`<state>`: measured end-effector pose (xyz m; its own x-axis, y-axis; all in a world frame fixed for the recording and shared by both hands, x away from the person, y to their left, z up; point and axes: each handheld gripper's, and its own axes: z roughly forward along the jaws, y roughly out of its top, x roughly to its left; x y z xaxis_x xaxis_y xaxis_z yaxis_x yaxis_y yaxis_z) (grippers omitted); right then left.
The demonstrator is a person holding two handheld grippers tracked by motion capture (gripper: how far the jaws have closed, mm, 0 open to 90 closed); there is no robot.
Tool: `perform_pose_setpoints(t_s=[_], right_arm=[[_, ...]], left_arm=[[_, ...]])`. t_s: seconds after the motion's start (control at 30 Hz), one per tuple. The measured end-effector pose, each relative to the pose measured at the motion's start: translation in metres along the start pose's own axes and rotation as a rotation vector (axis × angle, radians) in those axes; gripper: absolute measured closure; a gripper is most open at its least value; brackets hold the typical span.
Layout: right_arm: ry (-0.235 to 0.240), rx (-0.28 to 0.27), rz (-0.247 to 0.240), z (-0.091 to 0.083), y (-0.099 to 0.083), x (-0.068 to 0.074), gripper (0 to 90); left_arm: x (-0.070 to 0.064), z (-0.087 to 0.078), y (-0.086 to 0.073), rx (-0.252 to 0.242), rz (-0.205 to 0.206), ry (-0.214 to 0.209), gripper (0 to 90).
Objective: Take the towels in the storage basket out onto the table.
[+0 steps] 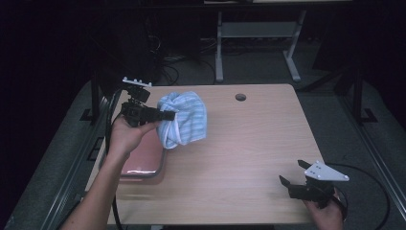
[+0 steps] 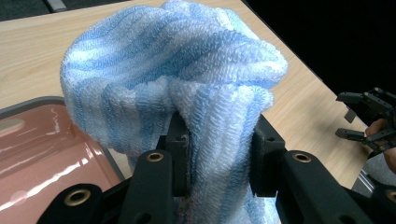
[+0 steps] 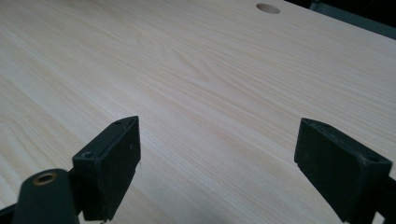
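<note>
A blue-and-white striped towel [image 1: 184,119] hangs bunched above the left part of the wooden table [image 1: 239,143]. My left gripper [image 1: 168,115] is shut on a fold of the towel [image 2: 187,84], its jaws pinching the cloth between them in the left gripper view [image 2: 218,158]. My right gripper [image 1: 293,174] hovers over the table's near right corner, open, with bare wood between its wide-apart jaws [image 3: 217,161].
A pink tray [image 1: 142,160] with a grey rim [image 2: 37,100] lies at the table's left edge, under and just behind the towel. A round cable hole [image 1: 241,97] sits near the far edge. My right gripper [image 2: 369,119] shows far off in the left gripper view.
</note>
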<state>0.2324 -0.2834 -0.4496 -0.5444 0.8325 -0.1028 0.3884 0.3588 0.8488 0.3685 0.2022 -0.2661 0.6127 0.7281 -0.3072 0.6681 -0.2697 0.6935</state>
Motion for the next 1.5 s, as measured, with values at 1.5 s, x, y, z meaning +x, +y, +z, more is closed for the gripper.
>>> perform_pose_setpoints(t_s=[1.5], right_arm=[[0.001, -0.022, 0.009, -0.003, 0.002, -0.001, 14.0]], left_arm=[[-0.034, 0.082, 0.013, 0.097, 0.032, -0.046, 64.8]])
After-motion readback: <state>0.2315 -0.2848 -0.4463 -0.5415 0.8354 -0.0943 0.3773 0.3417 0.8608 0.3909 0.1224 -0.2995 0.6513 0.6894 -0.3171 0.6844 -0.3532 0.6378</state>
